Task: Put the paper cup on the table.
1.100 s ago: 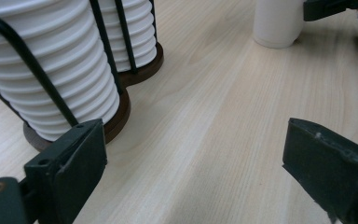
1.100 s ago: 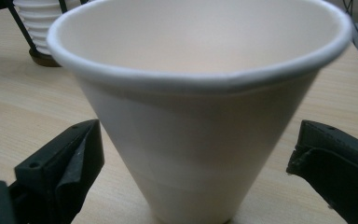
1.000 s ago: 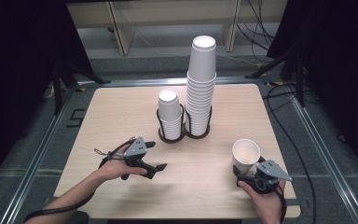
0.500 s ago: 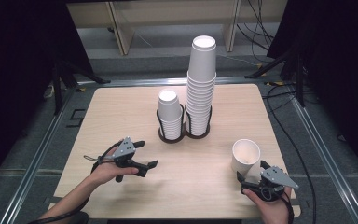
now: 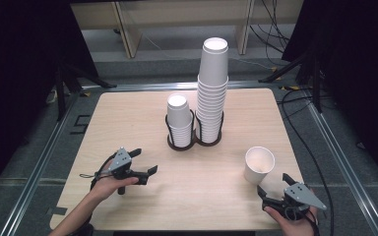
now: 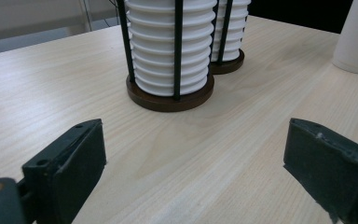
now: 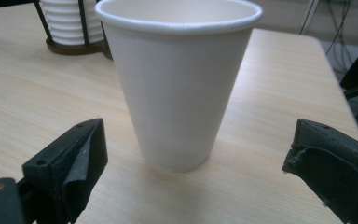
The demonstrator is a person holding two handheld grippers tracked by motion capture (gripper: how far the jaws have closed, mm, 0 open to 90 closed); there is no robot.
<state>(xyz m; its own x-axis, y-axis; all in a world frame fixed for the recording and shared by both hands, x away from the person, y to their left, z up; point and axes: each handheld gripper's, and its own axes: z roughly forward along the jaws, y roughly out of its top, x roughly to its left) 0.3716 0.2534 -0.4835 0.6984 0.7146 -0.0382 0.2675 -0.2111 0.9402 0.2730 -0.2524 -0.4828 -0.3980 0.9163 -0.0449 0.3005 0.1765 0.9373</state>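
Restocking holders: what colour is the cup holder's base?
Dark brown base, clearest in the left gripper view.

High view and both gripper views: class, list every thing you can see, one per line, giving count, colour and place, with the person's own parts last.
Loose white paper cup: one, white, upright on the table's right side, ahead of the right gripper, apart from its jaws.
Tall stack of white paper cups: one, white, right ring of the holder.
Short stack of white paper cups: one, white, left ring.
Dark two-ring wire cup holder: one, dark brown, table centre.
Light wooden table: one, pale wood.
Left gripper: one, black and grey, front left, open, empty.
Right gripper: one, black and grey, front right, open, jaws just been closing, nothing between them.
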